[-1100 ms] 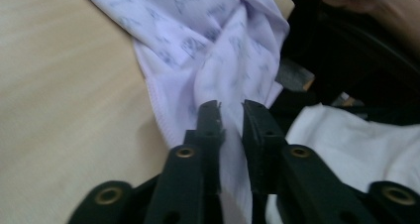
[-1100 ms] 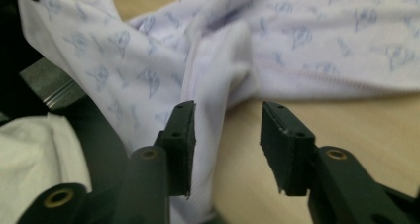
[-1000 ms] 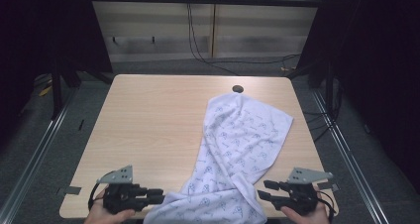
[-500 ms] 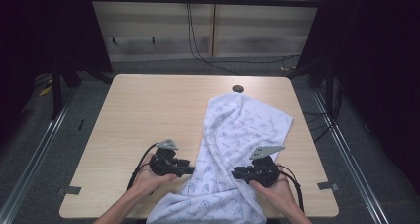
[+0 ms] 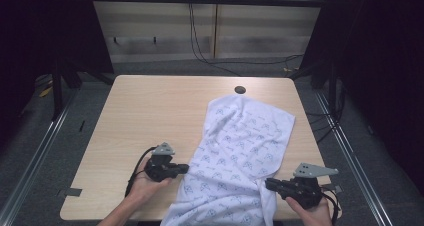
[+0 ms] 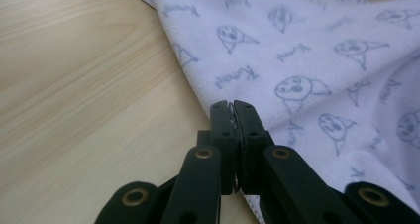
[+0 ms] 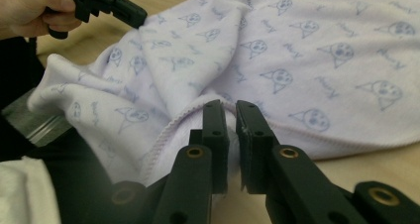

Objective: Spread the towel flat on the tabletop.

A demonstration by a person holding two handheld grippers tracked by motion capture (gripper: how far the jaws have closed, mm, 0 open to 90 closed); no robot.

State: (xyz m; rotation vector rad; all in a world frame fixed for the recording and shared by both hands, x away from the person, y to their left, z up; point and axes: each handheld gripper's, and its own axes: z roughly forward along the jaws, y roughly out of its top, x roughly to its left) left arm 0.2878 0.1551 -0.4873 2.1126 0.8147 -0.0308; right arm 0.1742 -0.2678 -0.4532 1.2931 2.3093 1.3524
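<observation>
A white towel [image 5: 240,151] printed with small blue-grey cartoon faces and script words lies on the right half of a pale wooden table [image 5: 150,111]. In the high view it runs from near a dark round hole [image 5: 240,90] at the far edge down to the near edge, where its lower end hangs over the table's front. The far part lies fairly flat with soft wrinkles; the near part is bunched into folds.

The left gripper [image 5: 184,168] lies at the towel's left edge, held by the person's left hand [image 5: 145,183]. In the left gripper view its jaws are pressed together on the towel's hemmed edge [image 6: 208,100], with a sliver of cloth showing between the tips, and bare wood to the side.

The right gripper [image 5: 268,183] is at the towel's near right edge, held by the right hand [image 5: 312,213]. In the right gripper view its jaws are nearly together, pinching a raised fold of the stitched hem [image 7: 168,130] between them. The cloth rises into a ridge there and drops over the table front on the far side. The left gripper [image 7: 136,16] shows beyond, touching the towel's opposite edge.
</observation>
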